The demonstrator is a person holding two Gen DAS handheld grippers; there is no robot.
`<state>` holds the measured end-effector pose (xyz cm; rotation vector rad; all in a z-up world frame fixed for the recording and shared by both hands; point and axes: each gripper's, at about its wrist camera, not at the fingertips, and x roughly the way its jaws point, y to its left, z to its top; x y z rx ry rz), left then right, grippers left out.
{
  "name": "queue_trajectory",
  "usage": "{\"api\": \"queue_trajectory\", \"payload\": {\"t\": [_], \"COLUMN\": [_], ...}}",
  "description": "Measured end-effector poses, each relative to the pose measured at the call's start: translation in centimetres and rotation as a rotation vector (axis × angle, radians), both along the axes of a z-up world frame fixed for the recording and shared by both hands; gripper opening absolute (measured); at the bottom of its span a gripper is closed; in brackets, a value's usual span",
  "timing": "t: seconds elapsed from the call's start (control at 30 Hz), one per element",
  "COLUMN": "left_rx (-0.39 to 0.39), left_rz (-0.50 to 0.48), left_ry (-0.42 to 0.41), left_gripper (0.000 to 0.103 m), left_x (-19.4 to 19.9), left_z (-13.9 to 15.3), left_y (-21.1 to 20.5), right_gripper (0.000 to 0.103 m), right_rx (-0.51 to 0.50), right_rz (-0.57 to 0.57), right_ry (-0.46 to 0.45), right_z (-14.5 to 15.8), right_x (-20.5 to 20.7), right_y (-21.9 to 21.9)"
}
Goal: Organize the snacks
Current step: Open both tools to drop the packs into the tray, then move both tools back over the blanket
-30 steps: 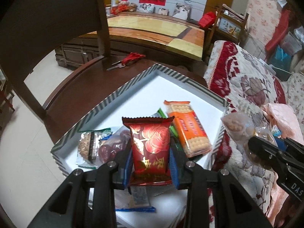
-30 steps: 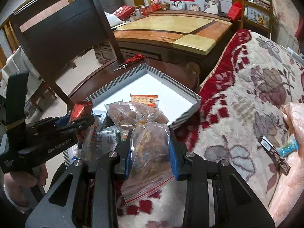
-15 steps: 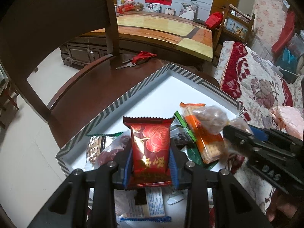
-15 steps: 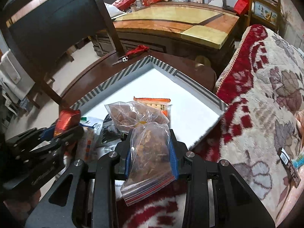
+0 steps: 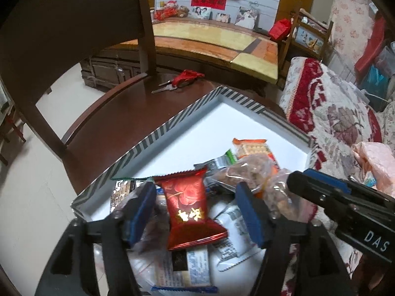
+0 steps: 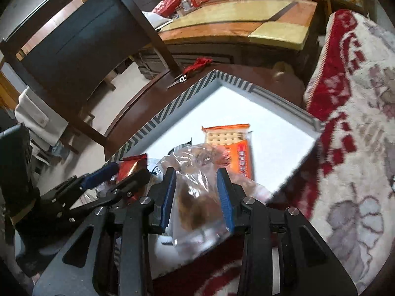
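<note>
Once let go by left gripper, tipped askew: red snack packet now leaning on the pile at the near end of striped-rim tray, no longer upright in a pinch. Jaws just been opening, now spread wide, pads clear of the packet on both sides though flanking it. Reads as a release, so counts as one item delivered into the tray. Under and around it: white wrappers and a dark-printed bar, loose, unsorted.

Moving right: orange cracker pack flat on tray floor, same spot as a second ago. Second clear bag lying on the pile in front of it.

Further right: right gripper closed on clear bag of brown snacks, pinching it mid-body, bottom of the bag hanging below the pads. Brought in from over the floral blanket to above the tray's near right edge, just beside the left tool. Not yet dropped.

Judgement: left side finished with its piece, free to back out; right side one release away. Worth watching: crowding between the two tools, and a drop too near the rim sending the bag onto the blanket.
</note>
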<state>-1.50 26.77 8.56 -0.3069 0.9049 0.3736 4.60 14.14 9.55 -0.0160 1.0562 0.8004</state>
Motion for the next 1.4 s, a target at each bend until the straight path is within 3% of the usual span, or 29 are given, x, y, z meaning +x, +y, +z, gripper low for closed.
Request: {"api": "queue_trajectory", "payload": {"t": [0.27, 0.53, 0.67, 0.8, 1.1, 1.4], "left_rx": [0.012, 0.030, 0.021, 0.004, -0.003, -0.017], "left_rz": [-0.030, -0.155, -0.211, -0.262, -0.356, -0.424], "left_ry": [-0.042, -0.062, -0.054, -0.045, 0.014, 0.074], "left_gripper": [0.081, 0.084, 0.085, 0.088, 0.088, 0.088], "left_x": [-0.8, 0.1, 0.8, 1.4, 3.5, 5.6], "left_z": [2.3, 3.5, 3.5, 3.3, 1.9, 0.1], "left_y": [-2.4, -8.3, -11.3, -13.8, -18.9, -22.0], "right_gripper": [0.033, 0.034, 0.034, 0.047, 0.047, 0.047], "right_rx": [0.015, -0.037, -0.049, -0.078, -0.087, -0.117], "right_rz": [-0.058, -0.163, -0.223, -0.280, -0.415, -0.496], "right_ry": [-0.054, -0.105, -0.099, -0.112, -0.057, -0.036], "right_z": [2.5, 3.3, 3.0, 2.6, 0.3, -1.5], "right_x": [-1.9, -3.5, -3.6, -4.0, -3.6, 0.6], "right_y": [-5.3, -13.1, -16.7, -20.2, -28.1, -33.0]}}
